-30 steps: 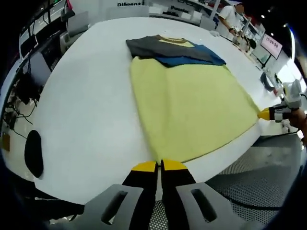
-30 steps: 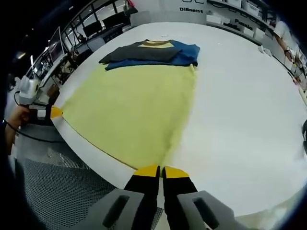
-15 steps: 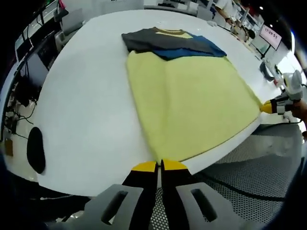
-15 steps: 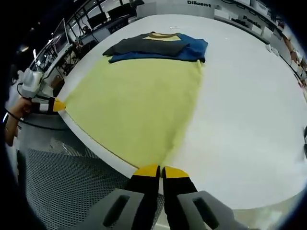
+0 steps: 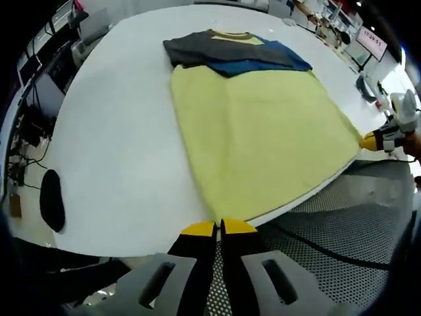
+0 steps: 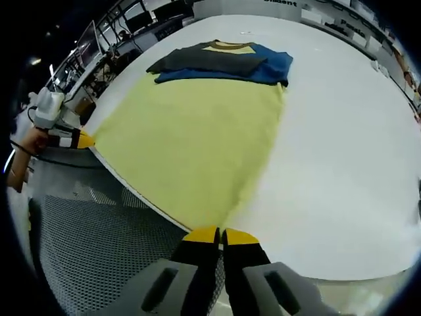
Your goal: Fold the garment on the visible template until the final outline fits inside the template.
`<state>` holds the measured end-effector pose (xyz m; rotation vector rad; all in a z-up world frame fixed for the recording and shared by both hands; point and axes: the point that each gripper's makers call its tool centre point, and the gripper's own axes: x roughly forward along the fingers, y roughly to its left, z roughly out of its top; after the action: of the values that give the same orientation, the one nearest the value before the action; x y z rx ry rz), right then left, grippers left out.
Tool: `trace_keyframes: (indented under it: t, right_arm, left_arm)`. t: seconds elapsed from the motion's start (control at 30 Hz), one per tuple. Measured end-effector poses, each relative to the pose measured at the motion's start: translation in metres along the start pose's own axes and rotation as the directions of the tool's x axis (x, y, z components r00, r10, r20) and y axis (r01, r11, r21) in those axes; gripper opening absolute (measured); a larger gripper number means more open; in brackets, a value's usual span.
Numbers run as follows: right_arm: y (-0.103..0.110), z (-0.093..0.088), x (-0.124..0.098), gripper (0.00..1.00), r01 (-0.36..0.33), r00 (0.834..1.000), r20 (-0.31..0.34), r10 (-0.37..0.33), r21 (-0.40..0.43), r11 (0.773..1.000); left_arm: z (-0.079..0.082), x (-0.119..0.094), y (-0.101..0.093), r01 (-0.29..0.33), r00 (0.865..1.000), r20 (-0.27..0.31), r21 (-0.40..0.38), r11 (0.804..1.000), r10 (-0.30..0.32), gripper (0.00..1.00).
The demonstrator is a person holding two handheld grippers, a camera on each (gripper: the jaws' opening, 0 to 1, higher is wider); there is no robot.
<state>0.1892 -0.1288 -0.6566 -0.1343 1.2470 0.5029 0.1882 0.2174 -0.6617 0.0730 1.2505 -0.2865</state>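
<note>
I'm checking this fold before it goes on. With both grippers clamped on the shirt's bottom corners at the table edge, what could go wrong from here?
1. The hem of the yellow shirt lies along the edge of the white table; slack could let it slide off the edge.
2. The left gripper and right gripper each pinch only a corner; an uneven lift could skew the fold.
3. The folded-in sleeves could fall open when the shirt is lifted.

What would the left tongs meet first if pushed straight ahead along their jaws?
The yellow shirt body: the left tongs already pinch its hem corner, and cloth stretches ahead toward the folded sleeves.
</note>
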Motion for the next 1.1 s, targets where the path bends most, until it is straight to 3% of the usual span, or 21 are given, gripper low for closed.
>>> trace_keyframes:
  t: [0.3,0.5,0.83,1.1]
  right_arm:
    - [0.004,-0.007,-0.001,0.0,-0.013,0.999,-0.035,0.012,-0.017,1.0]
    - [0.002,0.005,-0.01,0.0,-0.013,1.0,0.003,0.013,0.002,1.0]
    - [-0.007,0.043,-0.031,0.0,0.006,0.995,0.097,-0.006,-0.004,1.0]
    - [-0.017,0.081,-0.047,0.0,0.024,0.982,0.186,-0.023,-0.006,1.0]
  left_arm:
    - [-0.008,-0.001,-0.002,0.0,0.999,-0.045,0.023,1.0,0.001,0.02]
    - [0.004,-0.011,-0.001,0.009,1.0,-0.024,0.0,1.0,-0.009,0.02]
    - [0.053,-0.033,0.005,-0.001,0.996,0.092,-0.021,1.0,0.003,0.02]
    - [0.096,-0.048,0.011,-0.014,0.979,0.203,-0.043,0.999,0.022,0.02]
